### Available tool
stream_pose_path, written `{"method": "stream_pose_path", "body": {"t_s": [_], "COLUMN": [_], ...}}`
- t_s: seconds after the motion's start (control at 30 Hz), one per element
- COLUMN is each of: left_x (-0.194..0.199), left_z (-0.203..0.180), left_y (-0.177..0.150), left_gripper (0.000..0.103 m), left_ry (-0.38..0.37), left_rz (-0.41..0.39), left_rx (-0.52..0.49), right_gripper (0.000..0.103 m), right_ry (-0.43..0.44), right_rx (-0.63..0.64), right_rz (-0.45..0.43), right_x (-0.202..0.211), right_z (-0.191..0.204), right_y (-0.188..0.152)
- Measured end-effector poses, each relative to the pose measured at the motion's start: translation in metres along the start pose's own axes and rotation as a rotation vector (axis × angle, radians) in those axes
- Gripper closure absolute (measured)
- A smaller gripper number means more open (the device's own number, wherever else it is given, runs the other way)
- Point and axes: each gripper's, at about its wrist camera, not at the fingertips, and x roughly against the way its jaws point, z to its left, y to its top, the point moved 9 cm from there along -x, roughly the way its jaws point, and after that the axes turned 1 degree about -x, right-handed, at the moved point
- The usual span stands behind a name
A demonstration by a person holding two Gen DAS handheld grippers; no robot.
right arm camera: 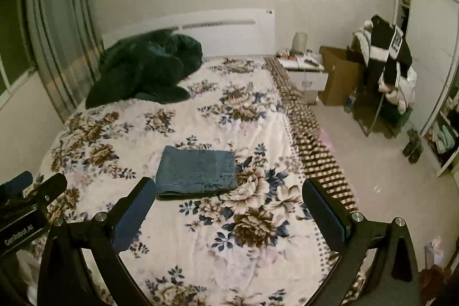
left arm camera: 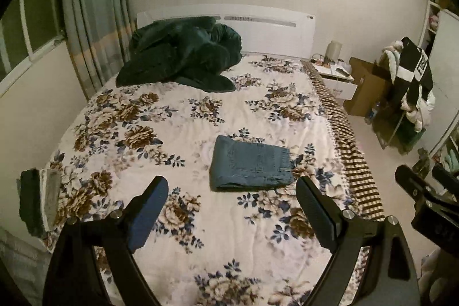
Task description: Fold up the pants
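Lying as a compact blue denim rectangle, the folded pants (left arm camera: 252, 167) rest on the floral-quilted bed (left arm camera: 178, 116) ahead of and below the left gripper (left arm camera: 233, 195) and right gripper (right arm camera: 229, 195), both gaping empty, so the folding looks finished.

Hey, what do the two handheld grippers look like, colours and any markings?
Both are black. The left gripper has two flat fingers with dark blue pads, on angular black arms with silver bolts. The right gripper matches it. White lettering "GenRobot.AI" marks the left gripper's body in the right wrist view.
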Motion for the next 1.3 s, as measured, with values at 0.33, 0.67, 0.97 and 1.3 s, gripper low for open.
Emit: {"method": "stream_pose_path", "body": {"t_s": [0.33, 0.67, 0.97, 1.3], "left_x": [0.084, 0.104, 0.115, 0.121], "left_z": [0.006, 0.016, 0.013, 0.017], "left_y": [-0.003, -0.008, -0.016, -0.014], "left_gripper": [0.004, 0.000, 0.000, 0.000], "left_ry": [0.004, 0.023, 0.040, 0.045], "left_rz": [-0.055, -0.090, -0.090, -0.097], "left_rx": [-0.012, -0.015, -0.028, -0.027], "right_gripper": [0.000, 0.000, 0.000, 0.000], "right_ry": [-0.006, -0.022, 0.004, 0.027], "right_rx": [0.005, 0.019, 0.027, 0.035], "right_rz": [-0.041, -0.073, -0.054, -0.057], "right_x": [0.132, 0.182, 0.176, 0.179], "right_z": [0.001, 0.006, 0.003, 0.007], "right_y": [0.003, -0.007, -0.008, -0.012]}}
